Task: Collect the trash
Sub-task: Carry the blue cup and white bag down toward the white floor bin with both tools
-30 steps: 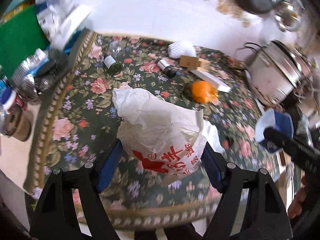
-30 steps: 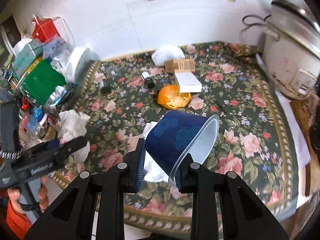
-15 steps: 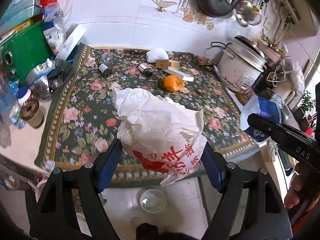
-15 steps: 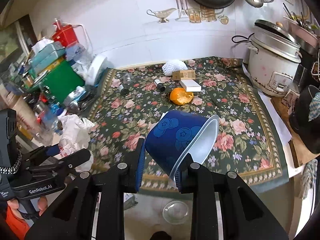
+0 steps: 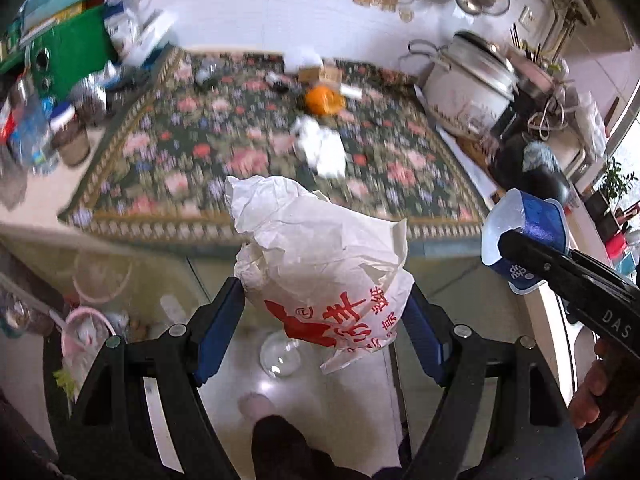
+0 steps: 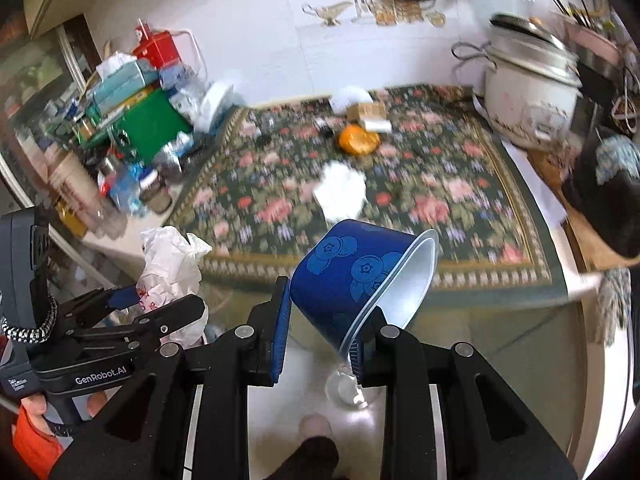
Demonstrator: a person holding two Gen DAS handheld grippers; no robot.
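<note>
Your left gripper [image 5: 324,320] jaws clamp the crumpled bag [image 5: 320,256], your right gripper [image 6: 320,336] jaws pinch the blue cup [image 6: 360,276]; both loads hang over the floor, off the table [image 6: 400,276] edge.

A floral tablecloth [image 6: 400,216] covers the table, with a white rice cooker [image 6: 528,100] at its right and a green box [image 6: 148,124] at its left.
</note>
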